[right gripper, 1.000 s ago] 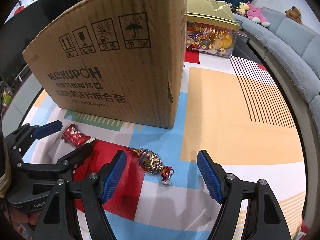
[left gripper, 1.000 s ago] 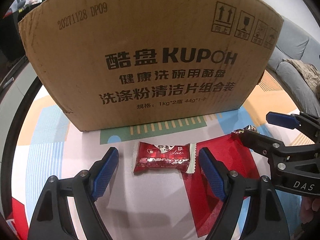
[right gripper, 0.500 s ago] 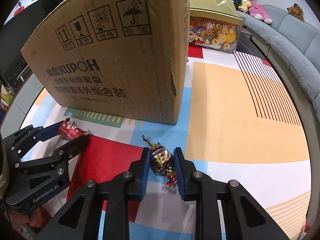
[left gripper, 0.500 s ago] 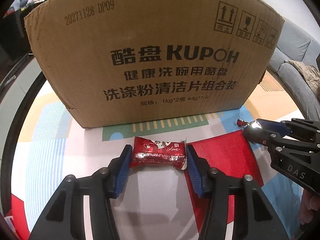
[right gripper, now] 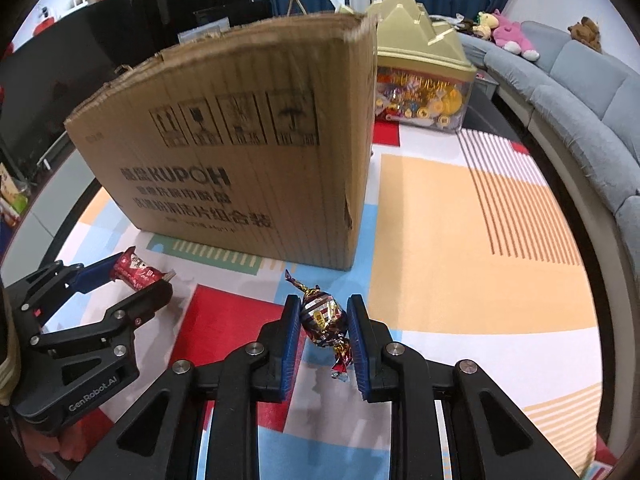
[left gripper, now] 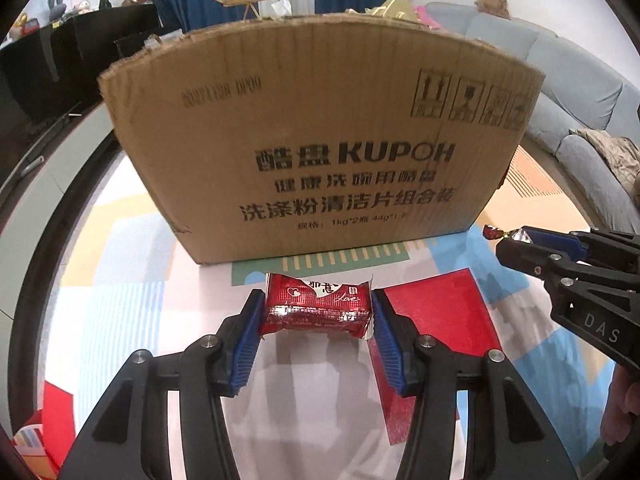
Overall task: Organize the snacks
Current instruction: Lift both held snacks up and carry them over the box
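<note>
Left wrist view: the left gripper, open a second ago, is now clamping the red packet and lifting it off the mat in front of the box. Both snacks are in hand, so dropping them into the box probably comes next.

Right wrist view: the right gripper is likewise pinching the foil candy, raised near the box's right corner. A sofa is curving beyond the patterned mat.

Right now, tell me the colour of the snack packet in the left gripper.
Red, with a white patch and a small heart; the snack packet shows best in the left wrist view.
</note>
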Tool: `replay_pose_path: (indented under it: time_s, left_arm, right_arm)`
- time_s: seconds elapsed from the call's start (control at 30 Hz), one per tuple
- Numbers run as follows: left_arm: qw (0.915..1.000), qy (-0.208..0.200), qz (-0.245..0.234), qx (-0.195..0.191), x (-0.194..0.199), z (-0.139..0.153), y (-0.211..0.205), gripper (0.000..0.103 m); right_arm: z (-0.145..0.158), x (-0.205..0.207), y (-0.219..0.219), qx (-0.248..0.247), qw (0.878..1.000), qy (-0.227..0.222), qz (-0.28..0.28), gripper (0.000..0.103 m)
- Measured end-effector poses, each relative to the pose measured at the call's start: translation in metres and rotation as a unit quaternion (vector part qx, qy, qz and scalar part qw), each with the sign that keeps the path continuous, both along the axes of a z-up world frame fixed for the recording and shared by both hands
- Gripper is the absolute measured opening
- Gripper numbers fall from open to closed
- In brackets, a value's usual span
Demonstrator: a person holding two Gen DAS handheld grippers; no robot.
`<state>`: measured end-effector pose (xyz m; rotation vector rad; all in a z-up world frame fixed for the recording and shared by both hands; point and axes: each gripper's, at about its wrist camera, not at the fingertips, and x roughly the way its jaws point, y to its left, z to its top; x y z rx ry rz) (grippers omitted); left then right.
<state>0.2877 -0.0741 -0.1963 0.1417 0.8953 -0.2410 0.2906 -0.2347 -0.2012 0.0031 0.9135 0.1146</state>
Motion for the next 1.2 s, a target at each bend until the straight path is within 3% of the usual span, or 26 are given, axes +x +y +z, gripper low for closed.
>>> replay_pose_path:
  time_s: [0.43, 1.2]
  left_arm:
    - [0.9996, -0.028, 0.008, -0.003, -0.028, 0.039, 0.006, 0.052]
    - [0.9961, -0.084, 0.023, -0.013, -0.043, 0.107, 0.005, 0.052]
  right_arm:
    - [0.038, -0.023, 0.002, 0.002, 0.999, -0.036, 0.0, 0.025]
    - [0.097, -0.048, 0.003, 0.016, 0.995, -0.094, 0.0, 0.025]
